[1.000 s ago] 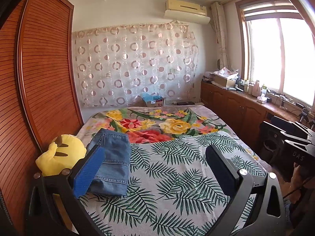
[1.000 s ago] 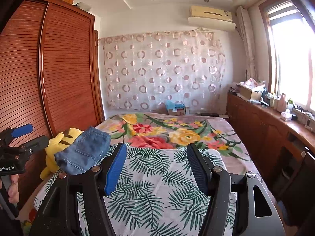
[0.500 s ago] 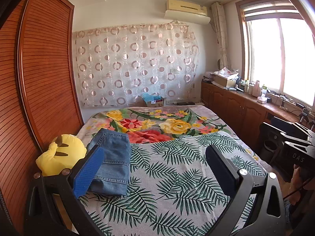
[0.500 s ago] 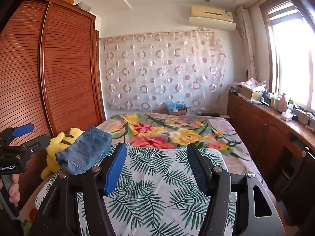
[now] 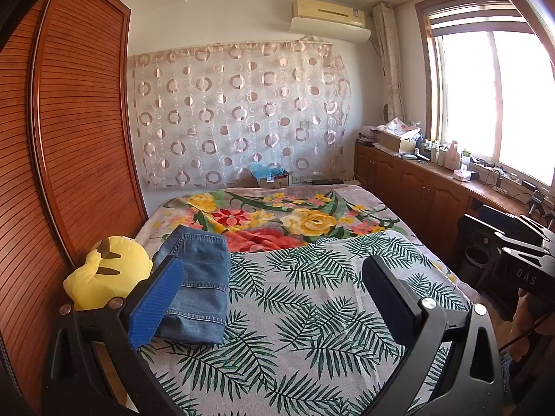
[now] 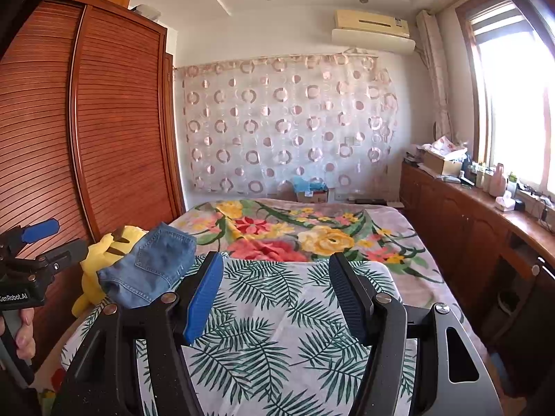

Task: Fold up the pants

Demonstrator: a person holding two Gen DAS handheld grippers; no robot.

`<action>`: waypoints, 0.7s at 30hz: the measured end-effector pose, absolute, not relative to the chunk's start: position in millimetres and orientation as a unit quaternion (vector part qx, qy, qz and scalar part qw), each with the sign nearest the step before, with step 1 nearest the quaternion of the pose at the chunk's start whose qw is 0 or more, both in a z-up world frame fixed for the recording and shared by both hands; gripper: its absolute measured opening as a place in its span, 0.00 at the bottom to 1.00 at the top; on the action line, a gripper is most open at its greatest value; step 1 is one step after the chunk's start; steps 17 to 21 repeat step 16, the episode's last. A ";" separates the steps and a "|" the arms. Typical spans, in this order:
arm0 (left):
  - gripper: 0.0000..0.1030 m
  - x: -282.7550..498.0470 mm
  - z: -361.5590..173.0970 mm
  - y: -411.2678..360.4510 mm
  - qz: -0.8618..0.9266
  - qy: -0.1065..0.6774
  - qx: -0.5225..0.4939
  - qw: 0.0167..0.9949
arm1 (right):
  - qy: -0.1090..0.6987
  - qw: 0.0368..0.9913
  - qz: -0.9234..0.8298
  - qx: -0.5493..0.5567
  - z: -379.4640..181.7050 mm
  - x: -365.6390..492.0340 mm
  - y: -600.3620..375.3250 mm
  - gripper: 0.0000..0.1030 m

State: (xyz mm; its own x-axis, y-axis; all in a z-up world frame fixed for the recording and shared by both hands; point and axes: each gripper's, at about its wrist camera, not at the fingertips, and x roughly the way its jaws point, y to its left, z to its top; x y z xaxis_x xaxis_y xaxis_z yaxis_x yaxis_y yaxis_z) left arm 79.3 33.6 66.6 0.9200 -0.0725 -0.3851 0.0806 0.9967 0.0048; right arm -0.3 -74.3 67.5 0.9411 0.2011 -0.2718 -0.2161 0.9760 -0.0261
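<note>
Nothing has moved over the last second: folded jeans (image 5: 199, 277) lie at ten o'clock on the bed (image 5: 312, 312), both the left gripper (image 5: 274, 294) and right gripper (image 6: 274, 294) hover with fingers apart and empty, suggesting folding is finished.

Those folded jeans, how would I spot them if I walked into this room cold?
Start at the big wooden wardrobe and look to the side of the bed next to it. A yellow plush toy sits there, and the jeans lie right beside it on the leaf-print sheet. They are the only blue denim, folded into a neat rectangle.
</note>
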 end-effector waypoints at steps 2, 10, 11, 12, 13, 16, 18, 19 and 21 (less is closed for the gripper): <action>1.00 79.3 66.5 33.7 -0.039 0.196 0.010 0.980 | 0.134 0.985 0.105 -0.028 68.1 -0.1 -73.9 0.63; 1.00 78.5 66.2 33.7 -0.039 0.196 0.011 0.980 | 0.133 0.985 0.107 -0.027 68.1 0.2 -72.8 0.63; 1.00 79.3 66.3 33.2 -0.039 0.196 0.011 0.980 | 0.132 0.985 0.107 -0.027 68.2 0.3 -72.8 0.63; 1.00 79.3 66.2 33.3 -0.039 0.196 0.011 0.980 | 0.133 0.985 0.107 -0.027 67.8 0.0 -72.8 0.63; 1.00 78.9 66.2 33.4 -0.040 0.196 0.011 0.980 | 0.133 0.985 0.107 -0.027 67.9 0.2 -72.8 0.63; 1.00 78.9 66.0 33.4 -0.040 0.196 0.010 0.980 | 0.132 0.985 0.107 -0.027 67.7 0.2 -72.9 0.63; 1.00 78.9 66.0 33.4 -0.040 0.196 0.010 0.980 | 0.132 0.985 0.107 -0.027 67.7 0.2 -72.9 0.63; 1.00 78.9 66.0 33.4 -0.040 0.196 0.010 0.980 | 0.132 0.985 0.107 -0.027 67.7 0.2 -72.9 0.63; 1.00 78.9 66.0 33.4 -0.040 0.196 0.010 0.980 | 0.132 0.985 0.107 -0.027 67.7 0.2 -72.9 0.63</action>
